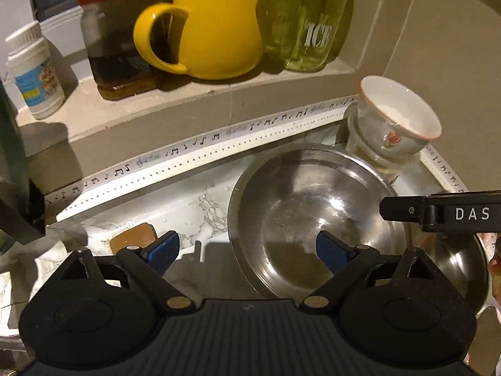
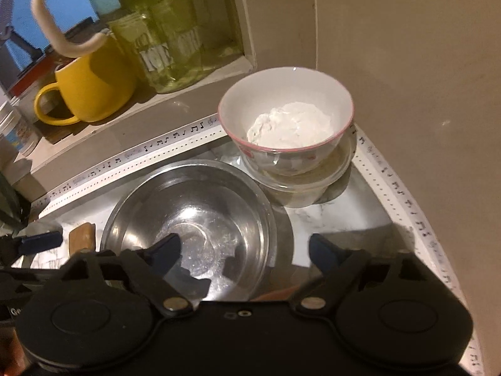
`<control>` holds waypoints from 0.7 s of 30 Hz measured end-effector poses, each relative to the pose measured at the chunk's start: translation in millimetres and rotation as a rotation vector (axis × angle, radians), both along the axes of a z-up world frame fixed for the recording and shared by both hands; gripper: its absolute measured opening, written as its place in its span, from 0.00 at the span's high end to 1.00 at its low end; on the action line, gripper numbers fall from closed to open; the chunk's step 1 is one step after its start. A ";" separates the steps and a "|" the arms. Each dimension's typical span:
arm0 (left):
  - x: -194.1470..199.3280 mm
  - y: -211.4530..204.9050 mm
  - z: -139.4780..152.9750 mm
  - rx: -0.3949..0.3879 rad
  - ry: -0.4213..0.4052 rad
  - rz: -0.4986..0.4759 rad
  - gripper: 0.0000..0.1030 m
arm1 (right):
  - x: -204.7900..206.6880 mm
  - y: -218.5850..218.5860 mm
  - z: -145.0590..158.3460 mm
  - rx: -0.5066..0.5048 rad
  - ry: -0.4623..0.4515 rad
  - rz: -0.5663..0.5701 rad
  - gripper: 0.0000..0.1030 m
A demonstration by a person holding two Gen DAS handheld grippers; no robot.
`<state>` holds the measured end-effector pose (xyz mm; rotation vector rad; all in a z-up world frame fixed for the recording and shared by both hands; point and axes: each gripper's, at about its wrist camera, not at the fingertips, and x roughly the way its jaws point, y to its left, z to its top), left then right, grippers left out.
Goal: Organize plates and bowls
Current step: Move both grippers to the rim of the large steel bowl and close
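Observation:
A steel bowl [image 1: 313,219] sits inside a wider steel plate on the marble counter; it also shows in the right wrist view [image 2: 194,219]. Behind it a white bowl with a pink rim [image 2: 286,119], holding white powder, rests in a clear glass bowl [image 2: 300,181]; the pair shows in the left wrist view [image 1: 400,116]. My left gripper [image 1: 247,250] is open, its right finger over the steel bowl's near side. My right gripper [image 2: 244,250] is open above the steel bowl's near right edge. Its finger [image 1: 404,210] shows in the left wrist view.
A ledge behind holds a yellow mug [image 1: 213,31], a dark jar [image 1: 116,44], a green glass jar [image 1: 307,25] and a white bottle [image 1: 34,75]. A brown piece [image 1: 134,238] lies left of the steel bowl. A beige wall [image 2: 407,94] closes the right corner.

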<state>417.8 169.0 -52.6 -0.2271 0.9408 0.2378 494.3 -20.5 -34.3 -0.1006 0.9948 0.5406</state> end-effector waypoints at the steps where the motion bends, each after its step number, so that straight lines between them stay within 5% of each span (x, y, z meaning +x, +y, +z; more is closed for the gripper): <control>1: 1.7 0.7 -2.4 -0.003 0.007 0.002 0.08 | 2.9 1.7 -3.2 0.002 0.011 -0.003 0.19; 7: 5.8 5.7 -12.2 -0.022 0.008 0.020 0.09 | 12.2 6.1 -18.0 0.004 0.048 -0.011 0.29; 16: 9.7 8.3 -20.2 -0.075 0.042 0.033 0.55 | 15.3 9.7 -27.4 -0.013 0.046 -0.016 0.49; 18: 8.3 9.5 -21.7 -0.090 0.050 0.028 0.67 | 15.1 11.1 -27.0 -0.023 0.036 -0.020 0.61; 21: 3.4 8.9 -22.0 -0.063 0.061 0.043 0.71 | 14.5 13.1 -27.2 -0.028 0.036 -0.016 0.76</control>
